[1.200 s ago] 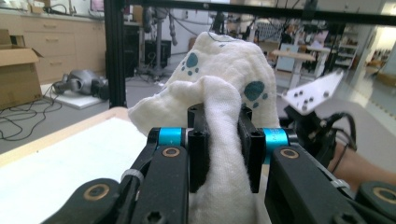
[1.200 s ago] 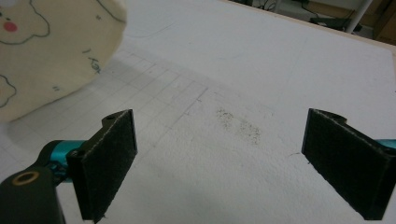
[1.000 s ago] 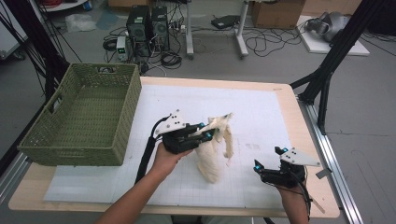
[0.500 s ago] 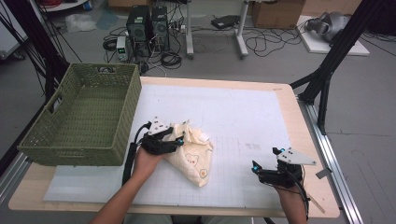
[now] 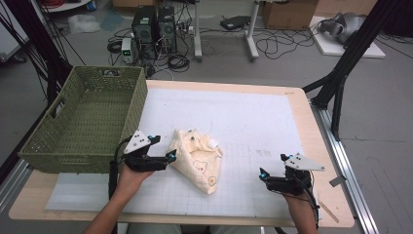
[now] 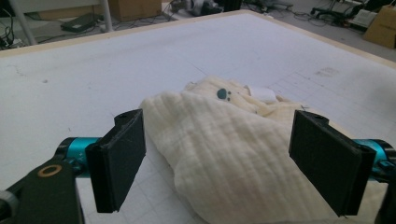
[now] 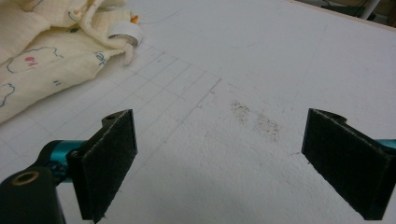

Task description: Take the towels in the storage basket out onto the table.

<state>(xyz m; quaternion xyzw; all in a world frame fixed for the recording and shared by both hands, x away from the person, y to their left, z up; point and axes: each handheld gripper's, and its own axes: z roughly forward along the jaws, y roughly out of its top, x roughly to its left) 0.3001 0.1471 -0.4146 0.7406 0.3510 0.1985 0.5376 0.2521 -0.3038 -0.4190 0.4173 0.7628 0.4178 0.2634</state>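
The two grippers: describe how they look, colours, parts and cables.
Both the left gripper and right gripper have black bodies, teal accents and a grey three-cornered plate on top. Their fingers are flat black pads on teal rods. A black cable trails from the left one.

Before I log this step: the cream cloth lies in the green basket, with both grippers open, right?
Not quite. The high view shows the cream cloth on the white mat, beside the green basket. Left gripper and right gripper are open.

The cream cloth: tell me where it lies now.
In the high view the cream cloth lies crumpled on the white mat, left of centre, just right of the left gripper and near the green basket.
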